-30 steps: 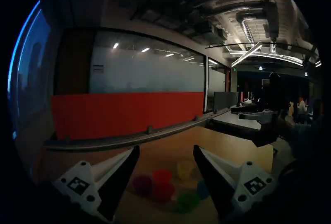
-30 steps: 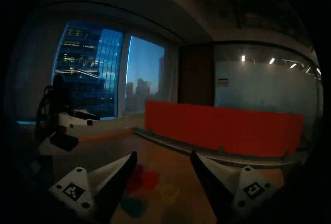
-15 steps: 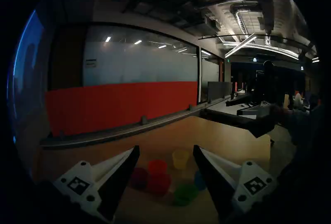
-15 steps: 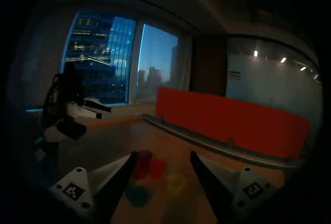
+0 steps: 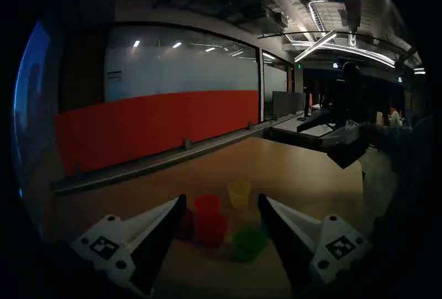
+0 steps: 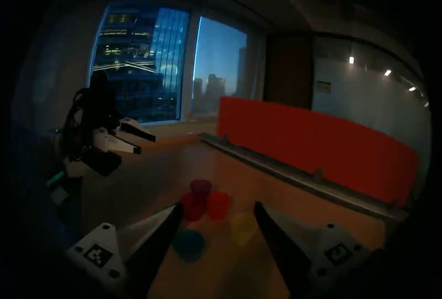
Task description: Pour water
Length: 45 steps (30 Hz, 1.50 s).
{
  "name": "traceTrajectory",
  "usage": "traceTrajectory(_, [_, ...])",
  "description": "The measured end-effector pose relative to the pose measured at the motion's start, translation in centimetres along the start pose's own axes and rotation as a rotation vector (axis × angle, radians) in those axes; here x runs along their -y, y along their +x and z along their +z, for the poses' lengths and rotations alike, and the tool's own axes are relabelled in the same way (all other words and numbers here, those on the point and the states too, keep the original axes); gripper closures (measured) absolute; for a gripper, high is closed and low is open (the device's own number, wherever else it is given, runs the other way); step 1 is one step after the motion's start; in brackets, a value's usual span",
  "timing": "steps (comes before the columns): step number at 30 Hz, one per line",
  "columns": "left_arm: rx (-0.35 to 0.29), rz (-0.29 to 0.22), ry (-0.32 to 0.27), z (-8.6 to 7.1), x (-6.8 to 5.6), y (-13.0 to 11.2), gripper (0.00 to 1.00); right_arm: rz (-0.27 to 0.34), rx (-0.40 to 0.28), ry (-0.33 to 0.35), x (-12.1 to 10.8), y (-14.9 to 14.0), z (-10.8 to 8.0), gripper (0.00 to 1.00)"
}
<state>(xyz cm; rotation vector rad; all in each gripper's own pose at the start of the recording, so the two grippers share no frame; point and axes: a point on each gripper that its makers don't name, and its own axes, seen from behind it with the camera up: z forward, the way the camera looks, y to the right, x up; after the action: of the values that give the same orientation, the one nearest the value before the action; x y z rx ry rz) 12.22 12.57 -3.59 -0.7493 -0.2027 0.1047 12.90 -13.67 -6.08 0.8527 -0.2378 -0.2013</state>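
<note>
Currently both tools hover above a light wooden surface (image 5: 301, 173) in a dim office.

Left tool (image 5: 221, 198): fingers spread wide, gripping nothing and clear of the cups. In the left gripper view a cluster of small plastic cups stands upright on the surface, seen through the gap between the fingers. A yellow cup (image 5: 239, 193) stands farthest back. Just left of it are a rear red cup (image 5: 207, 203) and a front red cup (image 5: 210, 229), close together. A green cup (image 5: 248, 242) is nearest, beside the right-hand finger. A dark cup sits half hidden behind the left-hand finger; its colour is unclear there.

Right tool (image 6: 217, 206): fingers also wide apart, gripping nothing. In the right gripper view the same cluster lies ahead, with a purple cup (image 6: 200, 187) at the back and a blue cup (image 6: 188, 244) nearest, by the left-hand finger.

Whether any cup holds water: cannot tell.

Each view also catches the other tool farther off, held above the surface edge.

A red partition (image 6: 320, 140) runs along the far side of the surface. Windows (image 6: 146, 69) show lit towers at dusk.
</note>
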Motion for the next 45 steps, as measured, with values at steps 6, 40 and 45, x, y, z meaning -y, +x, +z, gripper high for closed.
traceTrajectory(6, [0.016, 0.01, -0.021, 0.4, -0.4, -1.4, 0.04, -0.014, 0.041, 0.022, 0.3, -2.0, 0.6, 0.01])
traceTrajectory(40, [0.211, 0.086, -0.167, 3.6, -4.2, -12.3, 0.04, -0.083, 0.235, 0.144, 2.6, -11.7, 4.1, 0.03])
traceTrajectory(45, [0.247, 0.086, -0.188, 4.0, -4.4, -14.0, 0.04, -0.087, 0.26, 0.169, 3.1, -13.2, 4.8, 0.03])
